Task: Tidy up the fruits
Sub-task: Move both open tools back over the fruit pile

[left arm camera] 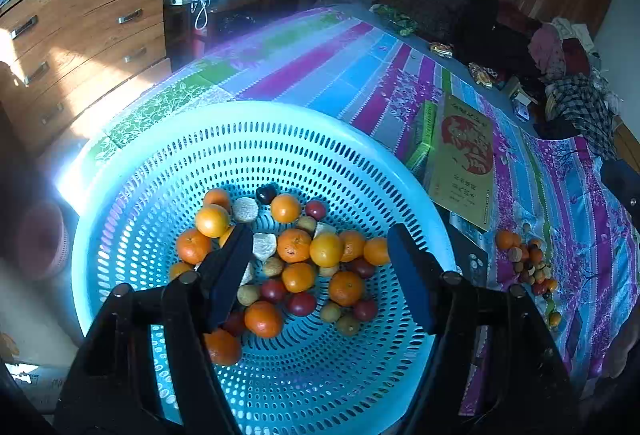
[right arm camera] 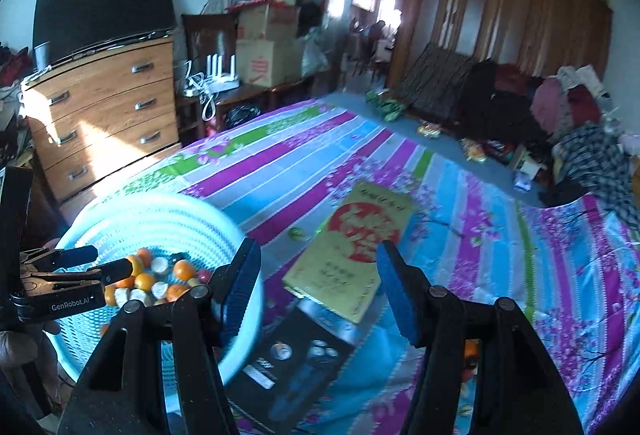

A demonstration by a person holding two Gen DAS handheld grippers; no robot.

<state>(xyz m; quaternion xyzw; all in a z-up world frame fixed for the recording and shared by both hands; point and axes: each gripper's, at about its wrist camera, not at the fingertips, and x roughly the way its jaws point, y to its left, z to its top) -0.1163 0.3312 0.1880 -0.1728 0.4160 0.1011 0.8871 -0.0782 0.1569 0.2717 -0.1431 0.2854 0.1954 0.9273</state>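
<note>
Blue basket [left arm camera: 132, 171] is holding most of the fruit [left arm camera: 296, 251] so it stays gathered, while a small pile [left arm camera: 528, 263] is waiting on the bed [left arm camera: 320, 75]; left gripper [left arm camera: 320, 255] and right gripper [right arm camera: 318, 287] are hovering, jaws apart and empty.

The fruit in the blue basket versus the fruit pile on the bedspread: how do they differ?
The basket fruit is the larger lot, spread loosely over the perforated blue basket. The bedspread pile is smaller, packed tightly, and lies on the striped bedspread right of the basket. The basket also holds pale cut-looking chunks. Both mix orange and dark red fruit.
</note>
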